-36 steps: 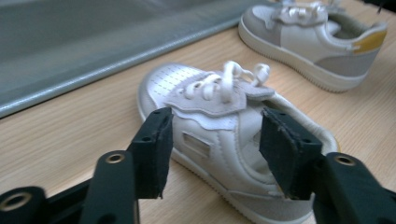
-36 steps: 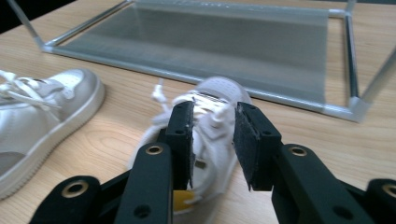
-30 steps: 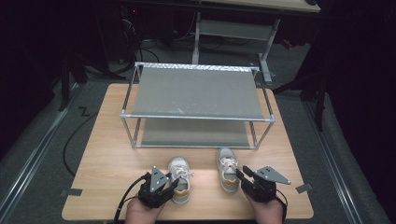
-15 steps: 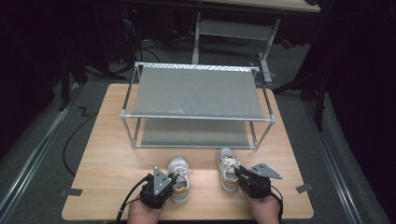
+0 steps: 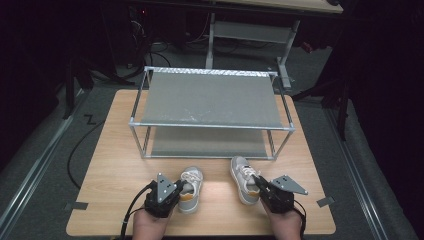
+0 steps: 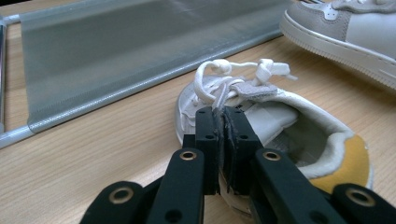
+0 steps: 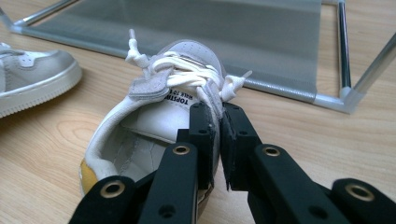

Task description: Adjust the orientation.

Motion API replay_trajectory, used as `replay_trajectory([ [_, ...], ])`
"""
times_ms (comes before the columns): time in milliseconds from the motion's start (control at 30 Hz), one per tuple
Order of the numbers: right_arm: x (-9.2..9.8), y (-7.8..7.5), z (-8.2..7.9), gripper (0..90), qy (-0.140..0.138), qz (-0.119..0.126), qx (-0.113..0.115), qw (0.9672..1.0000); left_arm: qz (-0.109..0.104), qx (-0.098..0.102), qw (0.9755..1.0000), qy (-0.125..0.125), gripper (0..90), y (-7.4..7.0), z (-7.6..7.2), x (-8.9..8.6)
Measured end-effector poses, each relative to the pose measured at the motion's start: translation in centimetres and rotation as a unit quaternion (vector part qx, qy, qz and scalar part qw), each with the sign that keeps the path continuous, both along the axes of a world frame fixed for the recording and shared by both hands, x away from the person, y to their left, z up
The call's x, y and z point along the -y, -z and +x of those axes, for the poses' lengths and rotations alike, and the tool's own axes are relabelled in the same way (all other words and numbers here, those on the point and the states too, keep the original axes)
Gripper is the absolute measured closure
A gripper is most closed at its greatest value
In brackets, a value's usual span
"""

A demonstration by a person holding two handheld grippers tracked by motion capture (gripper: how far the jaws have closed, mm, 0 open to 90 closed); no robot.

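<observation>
Both sets of jaws have just been closing, and now they are pinching tight: the left gripper (image 5: 176,191) is clamping the side wall of the left shoe (image 5: 190,189), the right gripper (image 5: 259,186) is nipping the collar of the right shoe (image 5: 242,176), pads almost meeting with only thin shoe wall between them. The hands themselves are barely shifting from a second ago. That is reading like a grasp just completed on both shoes, so a lift is looking like the next call, probably toward the shoe rack (image 5: 210,97) sitting at twelve o'clock. The pair is resting on the wooden table (image 5: 110,165) at six o'clock, toes pointing at the rack, laces knotted. Around the table, dark floor is spreading out, cables trailing at nine o'clock, a metal frame standing beyond the rack
</observation>
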State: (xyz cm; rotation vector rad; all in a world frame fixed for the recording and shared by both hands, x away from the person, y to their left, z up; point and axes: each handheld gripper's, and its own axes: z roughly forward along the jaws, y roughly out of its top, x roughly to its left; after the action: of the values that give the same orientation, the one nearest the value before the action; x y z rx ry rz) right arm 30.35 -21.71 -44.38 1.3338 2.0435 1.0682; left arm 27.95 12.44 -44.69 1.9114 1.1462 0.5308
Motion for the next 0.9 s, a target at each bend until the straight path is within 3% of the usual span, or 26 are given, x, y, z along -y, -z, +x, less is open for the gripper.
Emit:
replay_trajectory([
  [200,0.0,0.0,-0.3,83.6,-0.002,0.002,-0.001,1.0000,-0.002,0.016,0.9999,0.001,85.9,-1.0,0.3,-0.2],
  [333,0.1,0.0,-0.3,83.6,0.001,0.005,0.000,1.0000,-0.009,0.025,0.9996,0.005,85.8,-1.5,1.4,0.6],
  [533,0.3,0.1,-0.1,83.5,0.004,0.006,-0.003,1.0000,0.017,0.034,0.9989,0.027,85.8,-0.7,3.0,3.4],
  [567,0.4,0.1,-0.1,83.5,0.005,0.004,-0.002,1.0000,0.030,0.037,0.9981,0.040,85.7,-0.1,3.0,4.5],
  [733,0.5,0.1,-0.2,83.5,0.006,0.005,-0.003,1.0000,0.037,0.035,0.9969,0.060,85.4,0.9,2.3,6.0],
  [800,0.5,0.2,-0.2,83.4,0.008,0.007,-0.005,0.9999,0.032,0.032,0.9970,0.063,84.0,1.1,1.9,6.2],
  [900,0.4,0.2,-0.3,83.3,0.007,0.004,-0.006,1.0000,0.008,0.006,0.9973,0.072,78.8,1.1,1.5,5.8],
])
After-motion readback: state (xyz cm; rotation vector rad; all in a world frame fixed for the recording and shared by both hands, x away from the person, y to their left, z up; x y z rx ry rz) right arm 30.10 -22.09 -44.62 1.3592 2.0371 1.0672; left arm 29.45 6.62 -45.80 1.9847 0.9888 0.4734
